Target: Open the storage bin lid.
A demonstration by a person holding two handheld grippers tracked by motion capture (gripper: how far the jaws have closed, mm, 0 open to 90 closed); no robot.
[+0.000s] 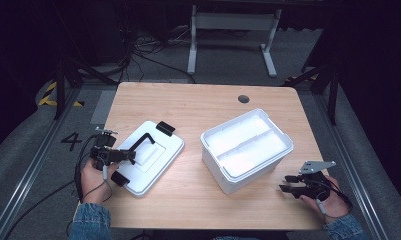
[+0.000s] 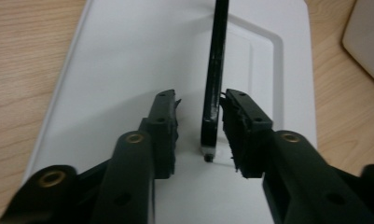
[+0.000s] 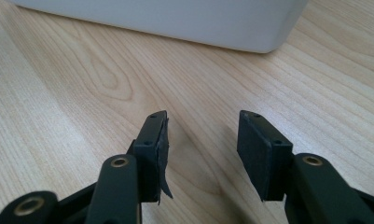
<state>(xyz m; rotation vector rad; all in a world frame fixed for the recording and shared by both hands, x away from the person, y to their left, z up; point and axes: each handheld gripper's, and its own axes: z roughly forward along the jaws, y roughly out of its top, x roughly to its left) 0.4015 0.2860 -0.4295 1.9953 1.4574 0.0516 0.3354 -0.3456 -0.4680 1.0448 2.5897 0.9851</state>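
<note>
between my left claw (image 2: pixel 198 130) pads: black handle (image 2: pixel 216 79) of white lid (image 2: pixel 128 60), jaws spread, not yet pinching. right claw (image 3: pixel 201 149) spread, idle beside open bin (image 1: pixel 246 148) on desk (image 1: pixel 188 195). next i'd judge: close, lift lid.

Bright overhead light, dark surroundings, soft focus.

Wooden table (image 1: pixel 198 107) carries white lid (image 1: pixel 160 155) and white bin (image 1: pixel 223 172).

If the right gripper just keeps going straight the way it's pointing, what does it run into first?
Probably the white box: the right gripper, jaws open, points across bare table towards its near wall. Nothing lies between, though depth is unclear.
</note>
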